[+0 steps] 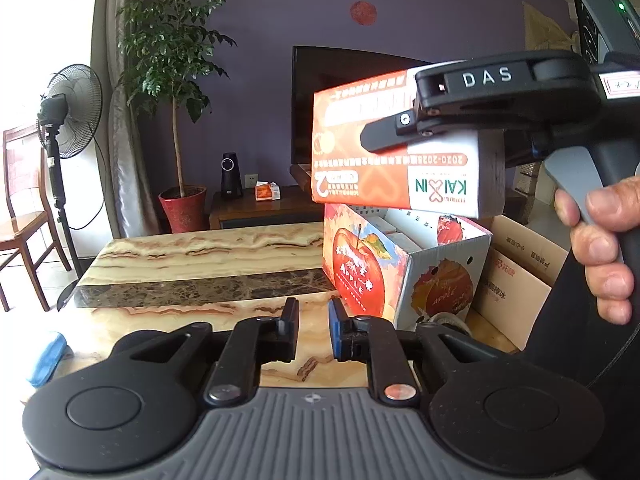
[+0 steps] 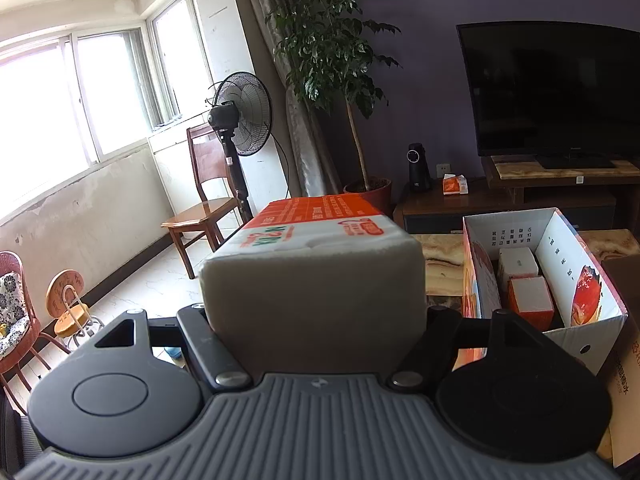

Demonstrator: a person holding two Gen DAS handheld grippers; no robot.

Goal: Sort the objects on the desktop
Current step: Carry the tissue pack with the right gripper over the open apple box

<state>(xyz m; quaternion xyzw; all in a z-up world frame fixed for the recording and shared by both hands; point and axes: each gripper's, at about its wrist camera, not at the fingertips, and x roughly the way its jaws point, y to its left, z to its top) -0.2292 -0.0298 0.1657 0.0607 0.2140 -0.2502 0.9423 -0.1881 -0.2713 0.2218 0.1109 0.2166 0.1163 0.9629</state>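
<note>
My right gripper (image 1: 400, 136) is shut on an orange and white tissue pack (image 1: 384, 172) and holds it in the air above the open apple-print carton (image 1: 384, 280). In the right wrist view the tissue pack (image 2: 316, 276) fills the space between the jaws, and the carton (image 2: 576, 280) sits to the right with two similar packs (image 2: 528, 296) inside. My left gripper (image 1: 314, 320) is empty, its jaws slightly apart, low over the marble table (image 1: 200, 256) just left of the carton.
A brown cardboard box (image 1: 520, 280) stands right of the carton. A blue object (image 1: 46, 356) lies at the table's left edge. Beyond the table are a TV (image 2: 560, 88), a potted plant (image 1: 176, 80), a fan (image 1: 68, 120) and wooden chairs.
</note>
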